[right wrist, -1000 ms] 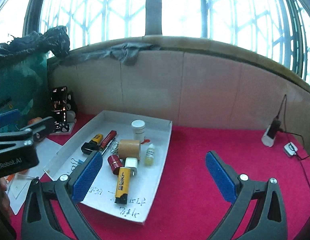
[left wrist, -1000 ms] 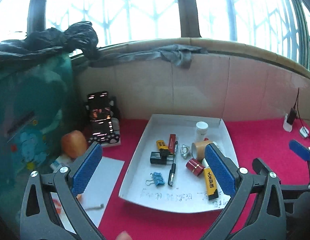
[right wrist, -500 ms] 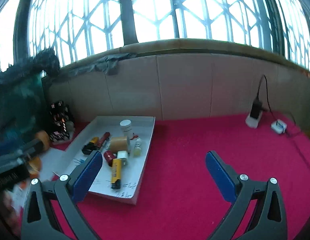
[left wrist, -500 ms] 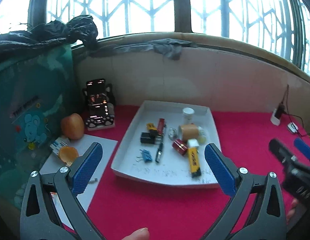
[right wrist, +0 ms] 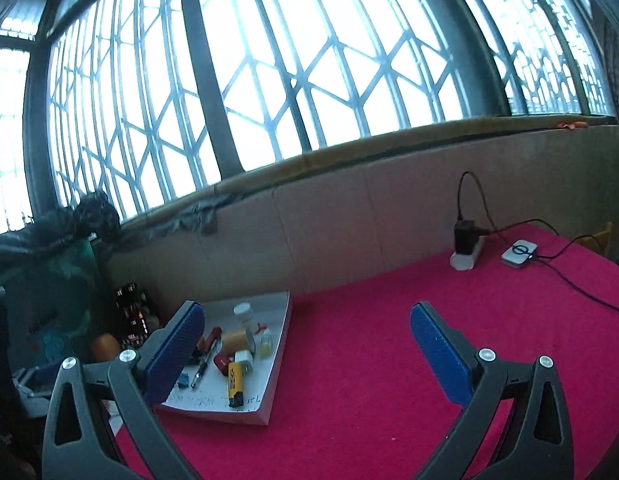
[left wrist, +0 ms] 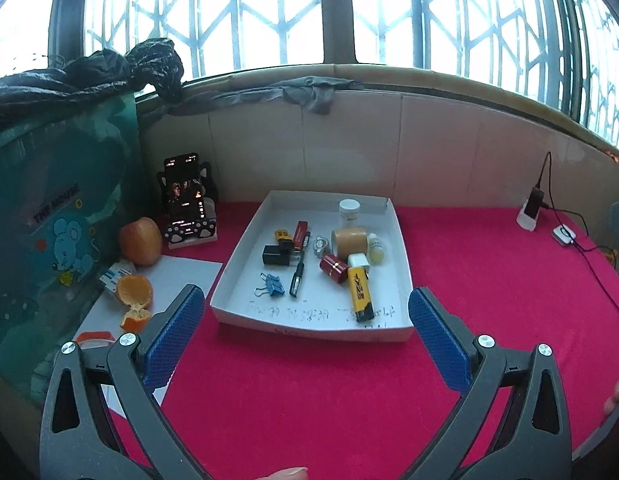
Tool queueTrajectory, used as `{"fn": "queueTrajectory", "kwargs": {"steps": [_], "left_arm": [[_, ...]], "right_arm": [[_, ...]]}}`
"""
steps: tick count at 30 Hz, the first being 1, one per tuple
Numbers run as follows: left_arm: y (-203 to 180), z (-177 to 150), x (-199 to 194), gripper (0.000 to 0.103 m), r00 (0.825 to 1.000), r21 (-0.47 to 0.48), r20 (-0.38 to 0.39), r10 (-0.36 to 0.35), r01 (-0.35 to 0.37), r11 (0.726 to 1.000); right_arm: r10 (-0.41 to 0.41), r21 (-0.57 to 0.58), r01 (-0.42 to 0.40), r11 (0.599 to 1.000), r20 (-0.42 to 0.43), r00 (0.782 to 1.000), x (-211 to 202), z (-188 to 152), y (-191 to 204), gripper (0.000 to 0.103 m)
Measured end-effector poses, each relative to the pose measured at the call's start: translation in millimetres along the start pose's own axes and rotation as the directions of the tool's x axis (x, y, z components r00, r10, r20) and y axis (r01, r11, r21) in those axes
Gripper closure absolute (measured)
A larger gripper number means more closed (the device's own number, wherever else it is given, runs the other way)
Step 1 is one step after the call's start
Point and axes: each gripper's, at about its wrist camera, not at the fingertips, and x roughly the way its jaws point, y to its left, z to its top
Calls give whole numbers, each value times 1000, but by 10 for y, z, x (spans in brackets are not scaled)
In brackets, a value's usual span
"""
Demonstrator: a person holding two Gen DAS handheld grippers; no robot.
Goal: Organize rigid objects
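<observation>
Both your left gripper (left wrist: 307, 332) and right gripper (right wrist: 307, 354) hang spread and empty before the white tray (left wrist: 403, 268), where the yellow lighter (left wrist: 360, 294), light, stiff, slick-sided, likely wants pinching across its middle.

Teal gift bag with blue cartoon mouse (left wrist: 65, 216), left of red cloth: "THE MOUSE" in dark capitals. Yellow rectangular lighter (left wrist: 360, 294) in white cardboard tray (left wrist: 245, 240): black characters, unreadable. Tray floor near front wall: handwritten line, illegible. Upright black smartphone (left wrist: 184, 196): screen text too small.
</observation>
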Motion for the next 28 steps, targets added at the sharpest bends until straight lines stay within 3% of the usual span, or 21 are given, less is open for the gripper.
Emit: {"fn": "queueTrajectory", "kwargs": {"steps": [9, 28], "left_arm": [[-80, -45, -201, 0, 1000, 16, 25, -12, 11, 1000], [-115, -115, -153, 0, 1000, 20, -1, -27, 27, 999]], "right_arm": [[-18, -74, 22, 997, 57, 998, -367, -89, 16, 0], [-19, -23, 19, 1000, -2, 1000, -323, -181, -163, 0]]}}
